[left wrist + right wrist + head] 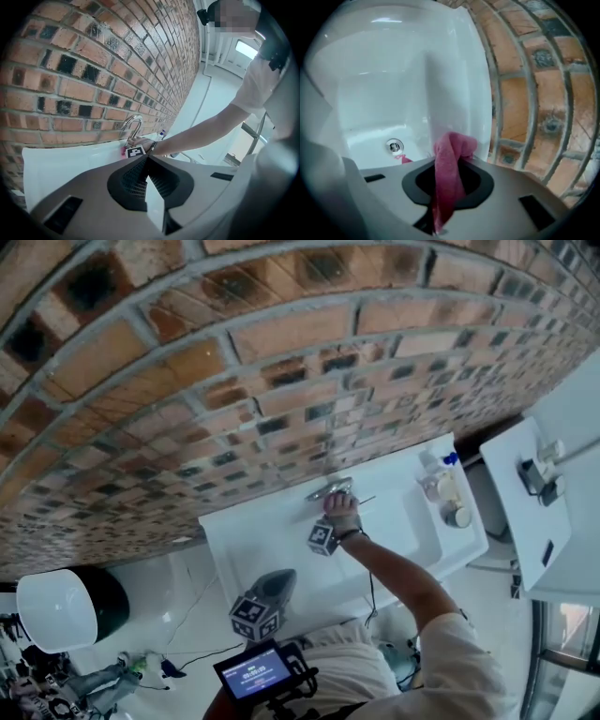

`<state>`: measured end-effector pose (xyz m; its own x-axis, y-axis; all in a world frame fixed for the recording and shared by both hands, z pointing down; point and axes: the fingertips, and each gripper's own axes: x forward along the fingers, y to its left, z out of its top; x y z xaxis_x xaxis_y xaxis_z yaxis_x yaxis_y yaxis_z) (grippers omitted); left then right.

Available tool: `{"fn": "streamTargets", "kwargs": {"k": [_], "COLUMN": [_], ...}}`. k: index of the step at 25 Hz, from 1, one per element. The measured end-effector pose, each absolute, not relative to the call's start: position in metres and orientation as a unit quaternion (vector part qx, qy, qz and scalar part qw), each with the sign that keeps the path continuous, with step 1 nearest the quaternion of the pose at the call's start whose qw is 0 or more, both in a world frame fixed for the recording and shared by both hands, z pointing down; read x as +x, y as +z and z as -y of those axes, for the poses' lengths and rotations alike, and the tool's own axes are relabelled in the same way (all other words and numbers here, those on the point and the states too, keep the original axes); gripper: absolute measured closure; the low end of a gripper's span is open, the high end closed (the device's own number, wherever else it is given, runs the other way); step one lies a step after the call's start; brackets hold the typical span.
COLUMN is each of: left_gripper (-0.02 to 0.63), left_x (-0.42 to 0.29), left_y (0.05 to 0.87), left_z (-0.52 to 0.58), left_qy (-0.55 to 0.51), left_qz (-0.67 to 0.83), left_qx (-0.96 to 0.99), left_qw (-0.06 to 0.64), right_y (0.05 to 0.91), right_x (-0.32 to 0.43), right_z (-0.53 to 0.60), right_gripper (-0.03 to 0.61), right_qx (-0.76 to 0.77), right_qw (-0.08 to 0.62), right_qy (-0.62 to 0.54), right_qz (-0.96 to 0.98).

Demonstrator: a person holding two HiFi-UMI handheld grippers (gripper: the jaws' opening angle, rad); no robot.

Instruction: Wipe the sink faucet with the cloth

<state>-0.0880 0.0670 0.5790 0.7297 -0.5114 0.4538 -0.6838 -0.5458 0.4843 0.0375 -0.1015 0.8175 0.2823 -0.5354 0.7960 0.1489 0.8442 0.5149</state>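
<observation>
Head view: the sink [246, 542] runs along the brick wall [187, 381], and the faucet [330, 490] stands at its back rim, just beside the wall.
Faucet: a chrome arch, upright from the rim, its top curving over toward the basin as the left gripper view shows it.
Right gripper [454, 160]: jaws clamped on the cloth [447, 183], right up at the faucet's foot; by far the nearer of the two.
Cloth: pink, bunched above the jaw tips with a tail hanging down between them. The right gripper view does not show the faucet clearly, so I cannot tell whether the cloth touches it.
Left gripper [147, 158]: jaws together with nothing between them, back at the sink's front edge, well apart from the faucet.
Drain [394, 146]: in the basin, below and left of the cloth.
Room: tight behind the faucet, where the wall is; open above and on the basin side. The bottles [441, 486] at the sink's right end are well apart.
Coming move: probably a wipe up the stem and over the arch, worked from the basin side.
</observation>
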Motion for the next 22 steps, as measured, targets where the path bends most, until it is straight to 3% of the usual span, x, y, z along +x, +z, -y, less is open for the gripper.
{"fn": "streamTargets", "kwargs": {"k": [11,22], "left_gripper": [0.62,0.62], "left_x": [-0.089,-0.07], "left_y": [0.581,0.578], "left_z": [-0.07,-0.069], "left_qy": [0.133,0.135], "left_qz": [0.35,0.338], "left_qx": [0.867,0.875], "left_qw": [0.329,0.32], "right_y": [0.83,0.77], "right_x": [0.044,0.048], "right_z": [0.114,0.107], "right_gripper": [0.52,0.517], "right_qx": [0.142,0.216], "right_qw": [0.83,0.737], "right_qy": [-0.237,-0.095], "right_qz": [0.485,0.634]}}
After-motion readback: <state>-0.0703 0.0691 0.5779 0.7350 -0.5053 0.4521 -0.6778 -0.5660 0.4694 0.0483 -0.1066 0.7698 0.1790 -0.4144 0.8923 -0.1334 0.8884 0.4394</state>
